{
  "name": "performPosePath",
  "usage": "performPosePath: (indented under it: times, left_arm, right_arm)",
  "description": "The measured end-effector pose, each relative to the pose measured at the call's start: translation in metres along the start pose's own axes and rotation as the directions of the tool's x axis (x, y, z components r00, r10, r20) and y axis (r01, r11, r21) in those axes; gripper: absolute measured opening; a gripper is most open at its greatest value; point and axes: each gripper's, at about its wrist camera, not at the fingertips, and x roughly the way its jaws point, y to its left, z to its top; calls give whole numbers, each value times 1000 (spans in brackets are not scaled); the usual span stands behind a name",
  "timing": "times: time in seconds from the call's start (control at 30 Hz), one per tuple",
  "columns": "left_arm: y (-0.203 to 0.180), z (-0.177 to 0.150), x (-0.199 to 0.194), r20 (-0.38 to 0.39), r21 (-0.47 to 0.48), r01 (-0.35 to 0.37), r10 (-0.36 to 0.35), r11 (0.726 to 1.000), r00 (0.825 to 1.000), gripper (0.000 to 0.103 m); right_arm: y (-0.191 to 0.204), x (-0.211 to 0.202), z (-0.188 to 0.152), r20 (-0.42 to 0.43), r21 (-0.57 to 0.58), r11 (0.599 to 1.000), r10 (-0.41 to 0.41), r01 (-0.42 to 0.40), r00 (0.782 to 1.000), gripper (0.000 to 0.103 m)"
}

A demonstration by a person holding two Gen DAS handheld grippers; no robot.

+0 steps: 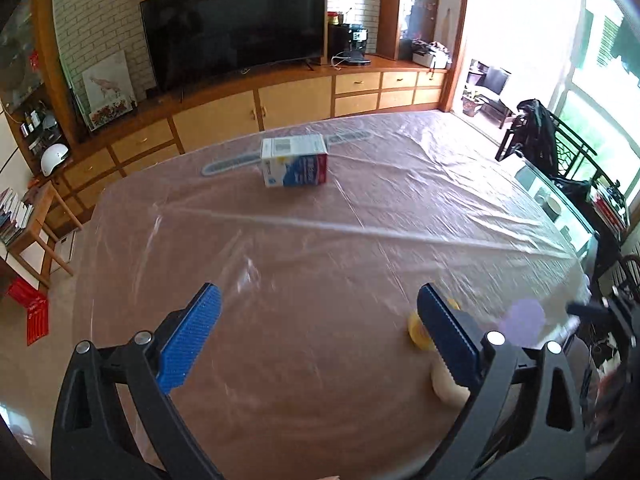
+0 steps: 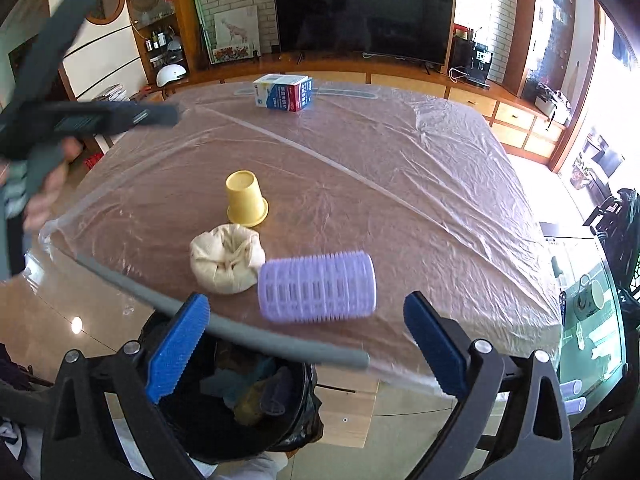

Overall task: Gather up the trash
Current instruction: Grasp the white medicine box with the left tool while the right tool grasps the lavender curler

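Both tools stand spread and empty. The purple hair roller [image 2: 317, 286] lies just ahead of the right tool [image 2: 304, 344], between its jaws, long axis crosswise, at the tabletop [image 2: 440, 184] edge above the trash bin [image 2: 248, 400].

The middle of the table [image 1: 360, 240] lay bare, with wide passage across it; a carton [image 1: 294, 162] stood alone at the far side; near the front edge a cup [image 2: 246, 198], a cloth bundle [image 2: 226, 262] and a roller [image 2: 317, 286] crowded close together, blocking that corner; below the edge the bin [image 2: 240, 400] gaped, already part filled.
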Motion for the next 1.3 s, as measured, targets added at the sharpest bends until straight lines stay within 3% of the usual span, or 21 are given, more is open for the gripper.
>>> performPosePath:
  times: [0.23,0.63,0.83,0.93,1.0,1.13,1.3]
  left_arm:
    - [11,56,73,-69,10,-20,21,1000,997,99]
    - [20,101,161,-146,-18,-64,60,998,987,99]
    - [27,111,178,-146,-40,-86,79,995,986,98]
    - [27,112,182,-150,-38,-83,77,996,986,83]
    - [27,112,181,-139,-38,-78,72,996,988,81]
    - [30,112,180,-125,-45,-64,58,997,990,80]
    - [37,113,176,-112,-46,-67,62,997,992,80]
  right_arm:
    - [-3,16,9,-25,50,999,9,-8,1000,96]
    - [-5,29,12,-64,119,993,5,3,998,96]
    - [-4,33,15,-72,131,991,3,6,997,96]
    - [-2,36,15,-78,117,993,-3,12,997,96]
    - [-1,37,15,-79,106,994,-6,14,997,94]
    - [2,41,15,-93,84,996,-1,8,996,74]
    - [1,38,19,-75,79,997,8,-2,997,71]
